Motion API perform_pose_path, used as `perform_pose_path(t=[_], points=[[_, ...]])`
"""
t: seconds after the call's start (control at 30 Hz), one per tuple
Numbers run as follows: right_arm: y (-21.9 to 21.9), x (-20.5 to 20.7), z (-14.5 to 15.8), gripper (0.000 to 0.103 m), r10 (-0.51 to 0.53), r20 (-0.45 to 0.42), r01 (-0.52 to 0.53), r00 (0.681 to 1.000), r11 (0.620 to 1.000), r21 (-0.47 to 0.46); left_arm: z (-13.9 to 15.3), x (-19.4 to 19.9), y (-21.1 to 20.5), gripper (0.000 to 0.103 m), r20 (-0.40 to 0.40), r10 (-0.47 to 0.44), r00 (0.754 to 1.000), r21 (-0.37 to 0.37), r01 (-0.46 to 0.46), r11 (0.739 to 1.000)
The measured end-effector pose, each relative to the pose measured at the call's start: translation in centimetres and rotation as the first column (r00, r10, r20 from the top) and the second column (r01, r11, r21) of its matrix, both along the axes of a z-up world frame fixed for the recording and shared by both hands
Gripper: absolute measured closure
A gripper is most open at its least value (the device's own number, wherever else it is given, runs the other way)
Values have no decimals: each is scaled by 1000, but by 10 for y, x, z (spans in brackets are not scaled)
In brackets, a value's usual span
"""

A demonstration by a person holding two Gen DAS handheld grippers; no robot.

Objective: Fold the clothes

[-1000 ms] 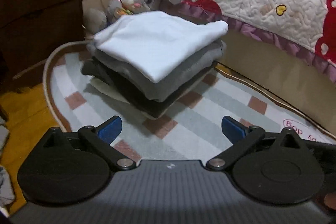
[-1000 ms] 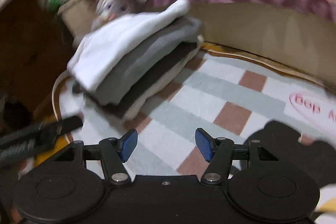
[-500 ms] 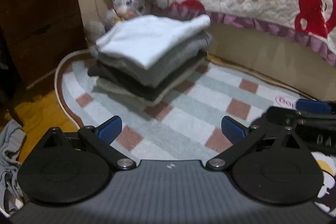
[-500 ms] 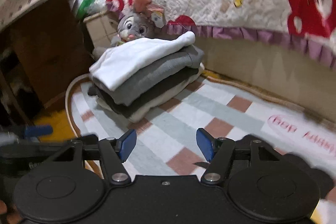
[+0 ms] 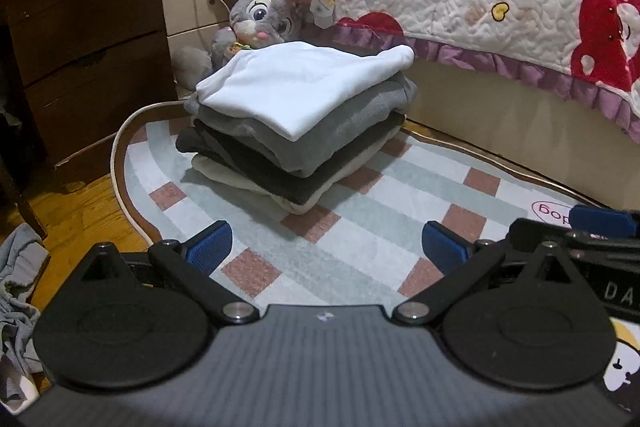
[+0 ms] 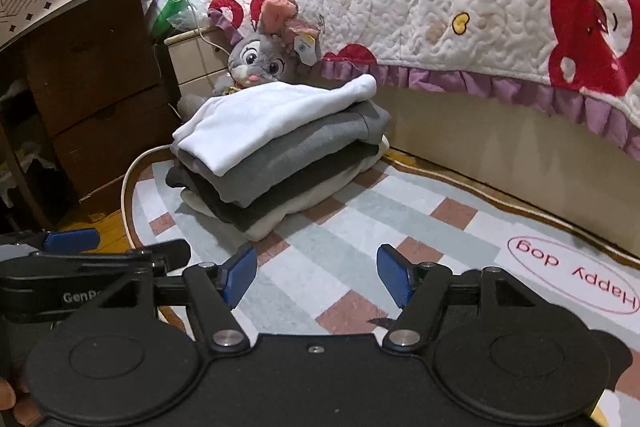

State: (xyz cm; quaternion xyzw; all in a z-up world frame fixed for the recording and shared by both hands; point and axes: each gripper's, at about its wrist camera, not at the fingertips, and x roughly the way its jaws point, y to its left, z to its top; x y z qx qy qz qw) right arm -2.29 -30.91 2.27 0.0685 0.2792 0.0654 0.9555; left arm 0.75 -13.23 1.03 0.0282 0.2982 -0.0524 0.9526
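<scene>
The left gripper hangs open and empty over the rug, farther from the stack of folded clothes than a second ago; the right gripper, also open and holding nothing, has steadied beside it; the stack rests on the rug before the bed, white garment on top, untouched; this pile looks done, with a crumpled grey garment on the floor likely next.

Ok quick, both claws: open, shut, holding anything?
Left claw: open, holding nothing, above the rug.
Right claw: open, holding nothing, short of the folded stack.
</scene>
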Motion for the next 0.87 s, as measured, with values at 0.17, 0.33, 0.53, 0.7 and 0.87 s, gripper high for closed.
perform_pose_path(t=[0.17, 0.33, 0.53, 0.7, 0.87], points=[[2, 0, -4, 31, -6, -6, 6, 1000, 1000, -2, -1, 1, 0, 0, -10, 7, 1000, 2, -7, 1000], [2, -1, -5, 31, -10, -8, 10, 1000, 1000, -6, -3, 2, 0, 0, -19, 7, 1000, 12, -7, 1000], [2, -1, -8, 31, -13, -9, 13, 1000, 1000, -1, -5, 1, -5, 0, -19, 8, 1000, 36, -8, 999], [1, -1, -10, 31, -14, -11, 14, 1000, 1000, 2, -8, 4, -3, 0, -32, 3, 999, 41, -1, 999], [0, -2, -9, 31, -17, -2, 17, 1000, 1000, 3, -9, 2, -5, 0, -34, -1, 999, 52, 2, 999]])
